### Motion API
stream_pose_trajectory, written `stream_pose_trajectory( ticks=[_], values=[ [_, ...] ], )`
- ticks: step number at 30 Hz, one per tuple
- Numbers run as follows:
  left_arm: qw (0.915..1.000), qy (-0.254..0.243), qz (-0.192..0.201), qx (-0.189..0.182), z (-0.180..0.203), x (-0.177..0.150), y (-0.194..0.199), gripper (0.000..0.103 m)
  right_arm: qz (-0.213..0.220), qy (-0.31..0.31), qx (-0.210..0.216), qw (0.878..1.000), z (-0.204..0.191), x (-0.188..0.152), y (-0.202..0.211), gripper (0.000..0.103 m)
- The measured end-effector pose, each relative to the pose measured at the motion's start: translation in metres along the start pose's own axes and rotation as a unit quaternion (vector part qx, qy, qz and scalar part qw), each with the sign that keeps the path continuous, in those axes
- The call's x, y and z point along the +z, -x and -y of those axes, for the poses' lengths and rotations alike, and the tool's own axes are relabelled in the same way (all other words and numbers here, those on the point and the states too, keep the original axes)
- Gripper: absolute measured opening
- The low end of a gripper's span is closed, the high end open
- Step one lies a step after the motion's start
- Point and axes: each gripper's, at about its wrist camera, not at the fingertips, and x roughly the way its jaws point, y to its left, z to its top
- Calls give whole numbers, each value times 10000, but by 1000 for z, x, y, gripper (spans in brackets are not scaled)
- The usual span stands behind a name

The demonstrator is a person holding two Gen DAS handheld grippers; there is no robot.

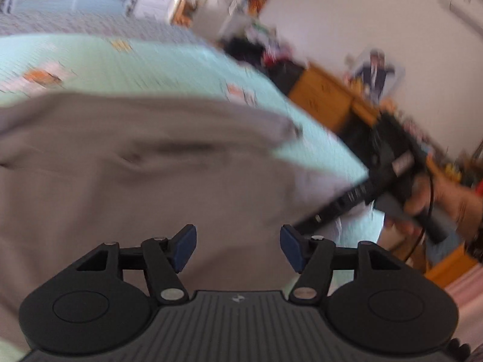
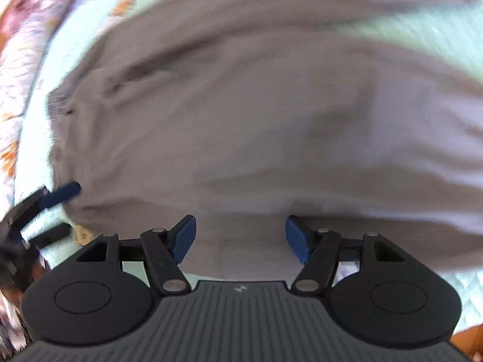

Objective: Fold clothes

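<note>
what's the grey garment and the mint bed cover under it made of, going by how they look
Grey garment: looks like soft matte knit, perhaps cotton jersey; it drapes in loose, rounded wrinkles with no sheen, and its edge looks ribbed. Blur hides the weave.

Mint bed cover: seems a quilted or woven textile, matte; a fine grid texture and orange printed patches show. The fibre cannot be told.

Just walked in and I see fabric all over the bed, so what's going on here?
A person is folding clothes with two handheld grippers. A grey garment lies spread on the mint-green bedspread. The left gripper and right gripper both hang over it with jaws apart, gripping nothing. Both views are motion-blurred, so how far the folding has got is unclear.
</note>
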Motion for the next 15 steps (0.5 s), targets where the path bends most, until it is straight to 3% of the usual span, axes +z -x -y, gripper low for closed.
stream_pose_trajectory(
  ticks=[3, 6, 9, 11, 13, 15],
  values=[
    [9976, 271, -612, -155, 4, -14, -25, 62, -437, -31, 243, 9987, 5, -32, 4, 67],
    [9948, 162, -936, -360, 17, -28, -24, 63, -713, 72, 431, 9965, 9, -73, 16, 67],
    [9945, 341, -931, -345, 21, -33, -19, 63, -194, 47, 848, 9962, 19, -82, 40, 67],
    [9961, 425, -739, -220, 24, -35, -12, 63, 528, -48, 1077, 9928, 28, -75, 58, 67],
    [9977, 323, -593, 107, 32, -33, -8, 63, 1223, 411, 753, 9888, 29, -68, 67, 67],
    [9979, 62, -493, 417, 43, -30, -7, 63, 1577, 1341, 211, 9781, 20, -75, 70, 67]
  ],
)
